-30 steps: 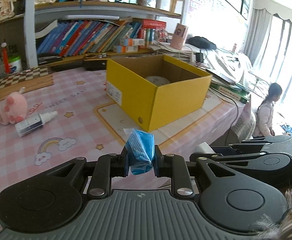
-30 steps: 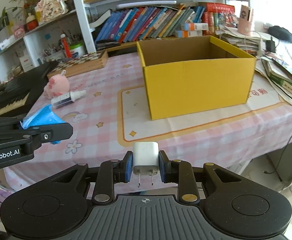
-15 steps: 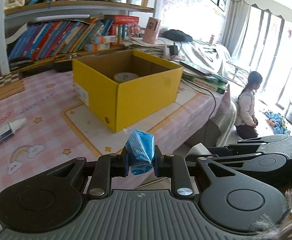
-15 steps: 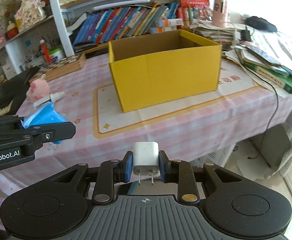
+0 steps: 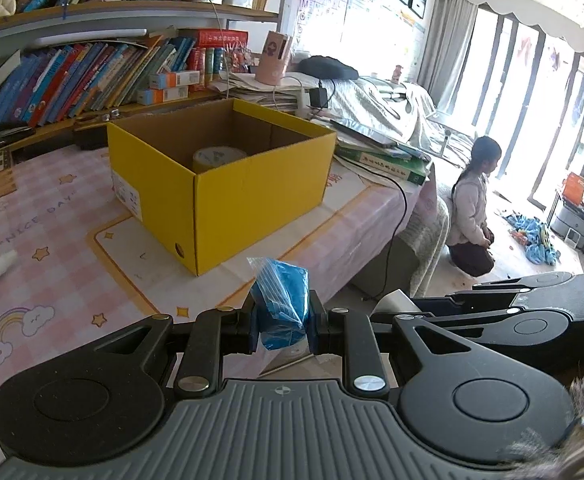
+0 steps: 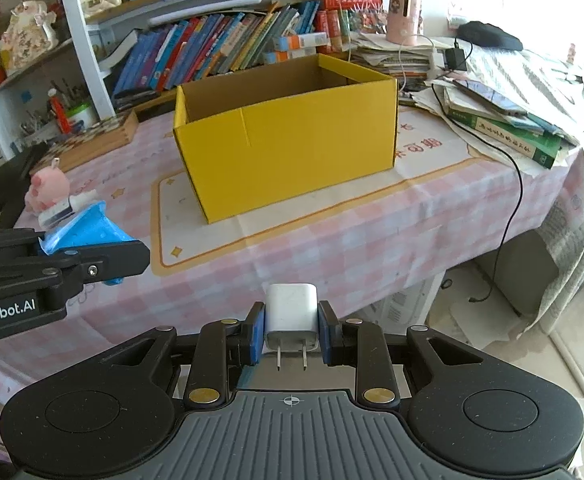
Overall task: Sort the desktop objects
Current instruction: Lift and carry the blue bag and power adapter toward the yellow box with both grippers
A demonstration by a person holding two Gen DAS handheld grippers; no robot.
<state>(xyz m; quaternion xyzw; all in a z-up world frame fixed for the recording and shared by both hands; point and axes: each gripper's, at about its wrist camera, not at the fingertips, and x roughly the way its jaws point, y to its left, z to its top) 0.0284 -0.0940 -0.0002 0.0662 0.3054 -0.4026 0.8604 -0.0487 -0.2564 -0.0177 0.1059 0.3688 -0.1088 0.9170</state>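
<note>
My left gripper (image 5: pixel 283 326) is shut on a small blue plastic packet (image 5: pixel 280 304), held in the air in front of the table's near edge. My right gripper (image 6: pixel 291 334) is shut on a white plug-in charger (image 6: pixel 291 316), prongs pointing back toward the camera. An open yellow cardboard box (image 5: pixel 227 184) (image 6: pixel 287 140) stands on the pink checked tablecloth beyond both grippers, with a roll of tape (image 5: pixel 217 158) inside. The right wrist view shows the left gripper with its blue packet (image 6: pixel 85 232) at the left.
A pink pig toy (image 6: pixel 47 188) and a small white bottle (image 6: pixel 61 210) lie left of the box. A wooden chessboard (image 6: pixel 91 138), shelves of books (image 6: pixel 219 52) and stacked books with a black cable (image 6: pixel 508 120) edge the table. A person (image 5: pixel 472 216) kneels on the floor at right.
Both views have swung to the right, so the box has slid left and looks closer in each frame. The blue packet and the charger stay gripped as before.
</note>
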